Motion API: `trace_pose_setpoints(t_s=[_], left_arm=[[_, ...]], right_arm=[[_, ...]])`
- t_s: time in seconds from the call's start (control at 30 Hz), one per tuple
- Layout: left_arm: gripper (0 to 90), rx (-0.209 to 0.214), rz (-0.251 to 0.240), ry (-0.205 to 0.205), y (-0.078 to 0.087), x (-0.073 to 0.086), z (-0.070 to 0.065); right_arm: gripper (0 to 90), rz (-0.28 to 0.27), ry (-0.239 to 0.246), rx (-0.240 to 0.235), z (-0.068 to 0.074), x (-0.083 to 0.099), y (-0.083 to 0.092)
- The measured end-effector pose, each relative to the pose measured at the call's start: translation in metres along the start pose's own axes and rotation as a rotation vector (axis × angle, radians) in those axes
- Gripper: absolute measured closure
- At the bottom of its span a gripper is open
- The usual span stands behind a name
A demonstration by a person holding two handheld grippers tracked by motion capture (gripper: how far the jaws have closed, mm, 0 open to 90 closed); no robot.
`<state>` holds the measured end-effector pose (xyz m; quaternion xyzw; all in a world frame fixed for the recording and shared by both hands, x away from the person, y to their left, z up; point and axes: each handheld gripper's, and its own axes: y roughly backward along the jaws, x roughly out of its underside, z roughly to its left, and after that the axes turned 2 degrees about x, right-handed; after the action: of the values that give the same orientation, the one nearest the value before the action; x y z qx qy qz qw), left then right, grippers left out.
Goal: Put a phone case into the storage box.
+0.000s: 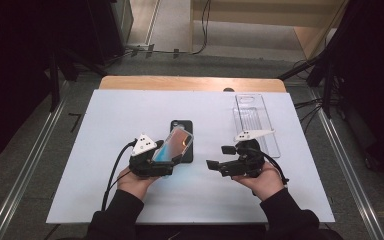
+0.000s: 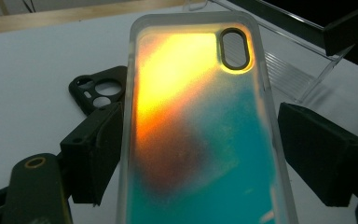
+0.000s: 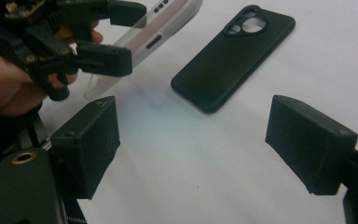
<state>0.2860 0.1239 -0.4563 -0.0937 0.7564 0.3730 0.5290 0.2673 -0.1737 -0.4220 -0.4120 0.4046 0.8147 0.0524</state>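
High view has our left tool (image 1: 166, 159) clamping the iridescent phone case (image 1: 174, 146) tilted above the black phone case (image 1: 181, 125), right tool (image 1: 221, 157) gaping empty, so we risk it slipping onto the counter (image 1: 105, 130).

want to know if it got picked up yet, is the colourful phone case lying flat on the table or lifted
Lifted and tilted. The colourful phone case sits between the left tool's jaws, top end raised above the table, over the flat-lying black phone case.

The left gripper (image 2: 200, 154) holds a translucent orange-and-teal phone case (image 2: 200, 126) above the bench (image 2: 23, 84); a black case (image 2: 98, 88) lies behind.
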Motion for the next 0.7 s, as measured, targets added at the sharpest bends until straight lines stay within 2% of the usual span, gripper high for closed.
trace_pose_setpoints(t_s=[0.07, 0.17, 0.27, 0.4, 0.7], left_arm=[[16.8, 0.0, -0.007, -0.009, -0.002, 0.002, -0.002], [16.7, 0.01, -0.028, 0.001, -0.006, 0.005, -0.005], [16.7, -0.003, -0.035, -0.012, -0.01, 0.008, -0.008], [16.8, -0.01, -0.073, -0.019, -0.013, 0.011, -0.011], [16.7, -0.022, -0.124, -0.03, -0.016, 0.016, -0.017]], right_arm=[[15.8, -0.005, -0.002, 0.002, 0.001, -0.004, -0.001], [15.8, -0.017, -0.004, -0.002, 0.002, -0.009, -0.002], [15.7, -0.031, -0.01, -0.004, 0.002, -0.014, -0.002], [15.9, -0.048, -0.014, -0.004, 0.002, -0.022, -0.003], [16.0, -0.051, -0.019, -0.004, 0.003, -0.036, -0.014]])
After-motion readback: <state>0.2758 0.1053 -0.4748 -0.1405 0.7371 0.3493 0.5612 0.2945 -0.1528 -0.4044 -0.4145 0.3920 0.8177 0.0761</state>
